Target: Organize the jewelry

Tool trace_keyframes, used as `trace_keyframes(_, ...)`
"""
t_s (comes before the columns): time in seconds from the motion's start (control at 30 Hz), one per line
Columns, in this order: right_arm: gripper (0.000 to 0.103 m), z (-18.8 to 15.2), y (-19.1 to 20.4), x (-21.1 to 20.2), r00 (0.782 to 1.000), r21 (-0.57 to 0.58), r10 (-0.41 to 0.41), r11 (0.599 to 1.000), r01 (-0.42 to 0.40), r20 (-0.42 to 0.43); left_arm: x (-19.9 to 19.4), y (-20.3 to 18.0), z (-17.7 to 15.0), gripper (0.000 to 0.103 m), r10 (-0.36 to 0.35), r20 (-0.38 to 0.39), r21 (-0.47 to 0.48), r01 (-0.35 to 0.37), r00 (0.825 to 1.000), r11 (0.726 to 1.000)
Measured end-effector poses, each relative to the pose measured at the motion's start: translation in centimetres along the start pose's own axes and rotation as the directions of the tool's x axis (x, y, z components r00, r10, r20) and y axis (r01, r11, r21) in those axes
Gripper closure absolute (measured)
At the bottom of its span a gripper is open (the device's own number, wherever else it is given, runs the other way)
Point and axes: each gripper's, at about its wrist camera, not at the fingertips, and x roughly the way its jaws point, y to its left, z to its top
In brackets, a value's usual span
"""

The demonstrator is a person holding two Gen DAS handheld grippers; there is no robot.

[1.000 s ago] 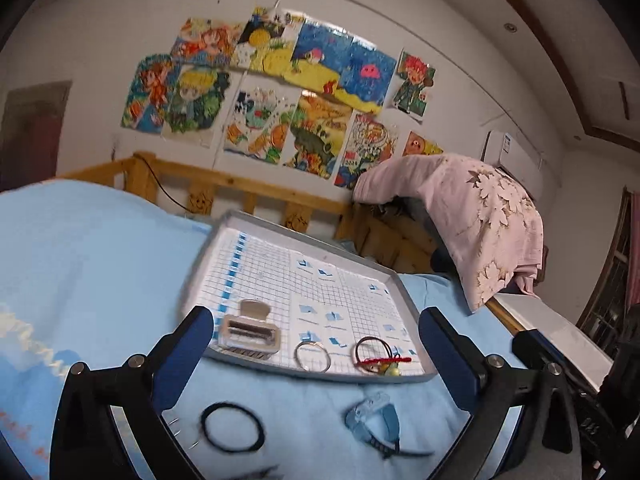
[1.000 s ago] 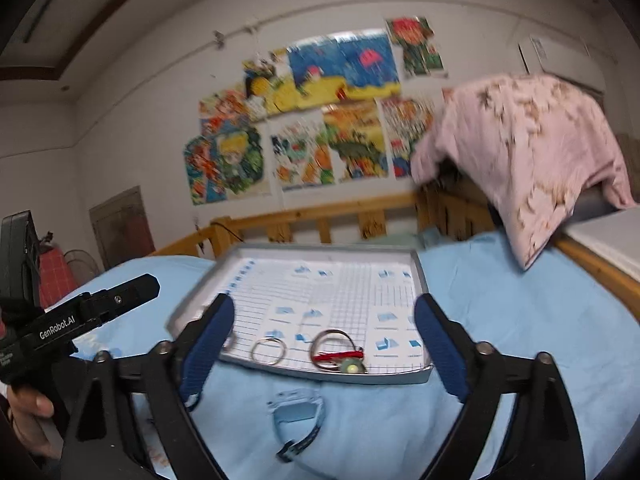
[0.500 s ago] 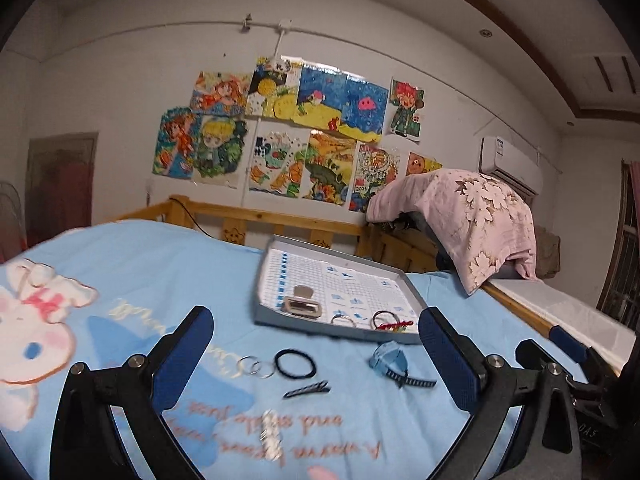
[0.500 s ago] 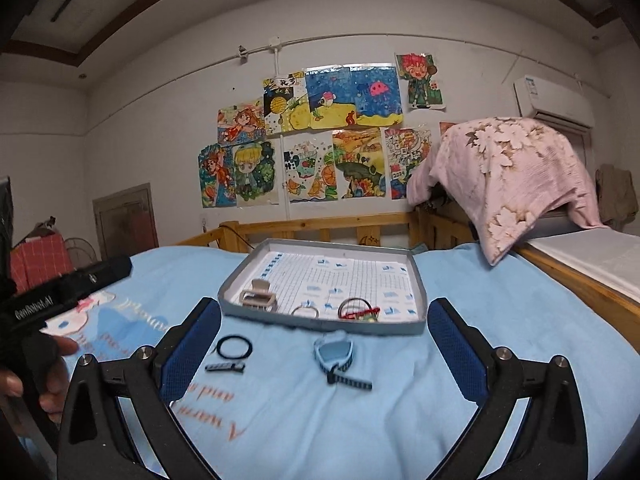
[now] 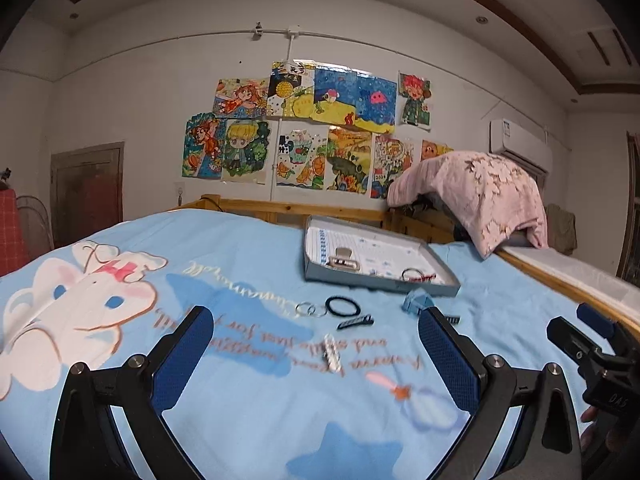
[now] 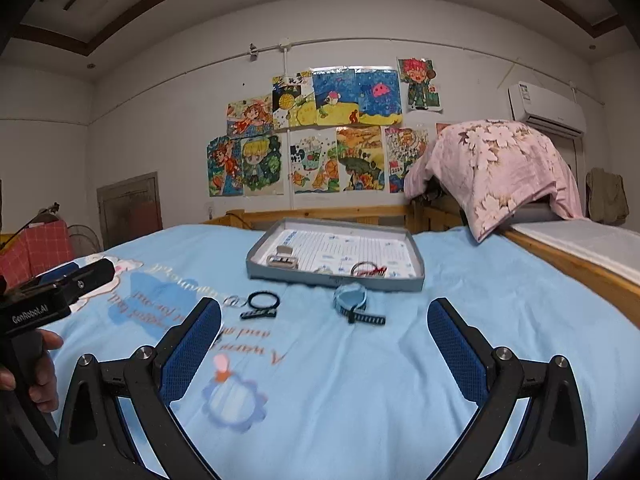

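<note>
A grey tray (image 5: pixel 316 276) (image 6: pixel 332 280) lies far ahead on the blue bedsheet. It holds a beige hair clip (image 5: pixel 343 262) (image 6: pixel 283 259) and a ring with a red piece (image 5: pixel 416 275) (image 6: pixel 366 270). In front of it lie a black hair tie (image 5: pixel 342 306) (image 6: pixel 263 300), joined silver rings (image 5: pixel 310 310) (image 6: pixel 235 301), a black clip (image 5: pixel 355 322) (image 6: pixel 259 313), a silver chain piece (image 5: pixel 331 354) and a blue watch (image 5: pixel 416 302) (image 6: pixel 352 300). My left gripper (image 5: pixel 318 350) and right gripper (image 6: pixel 324 340) are open, empty and well short of these items.
A wooden bed rail (image 6: pixel 320 214) runs behind the tray. A pink floral cloth (image 6: pixel 500 160) covers something at the back right. A white-topped ledge (image 6: pixel 580 240) borders the bed on the right. The other handheld gripper shows at the left edge (image 6: pixel 52 292).
Both grippers have pulled back from the tray, which now looks small and far. More loose items on the sheet have come into view. Both grippers stay open.
</note>
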Motion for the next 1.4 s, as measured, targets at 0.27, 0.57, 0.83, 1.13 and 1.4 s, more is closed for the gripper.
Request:
trace_keyframes(0.27,0.002,-2.4,0.3,-2.4,0.999,0.018,-0.023,1.0,0.023,-0.039,-1.7,0.7,-2.2,0.0,0.009,-0.058,-0.023,-0.011,0.998,1.0)
trace_keyframes(0.57,0.002,-3.4,0.6,-3.4,0.997,0.016,-0.043,0.999,0.044,-0.066,-2.9,0.7,-3.6,0.0,0.026,-0.053,0.007,-0.026,0.998,1.0)
trace_keyframes(0.83,0.002,-3.6,0.6,-3.0,0.996,0.017,-0.038,0.999,0.039,-0.077,-2.6,0.5,-4.0,0.0,0.037,-0.072,0.027,-0.035,0.997,0.999)
trace_keyframes(1.13,0.002,-3.4,0.9,-2.6,0.997,0.016,-0.024,1.0,0.025,-0.068,-2.0,0.5,-4.0,0.0,0.06,-0.082,0.028,-0.058,0.995,0.998)
trace_keyframes(1.4,0.002,-2.3,0.9,-0.9,0.998,-0.008,0.003,1.0,-0.004,-0.069,-0.4,0.9,-4.1,0.0,0.076,-0.112,0.012,-0.075,0.991,0.997)
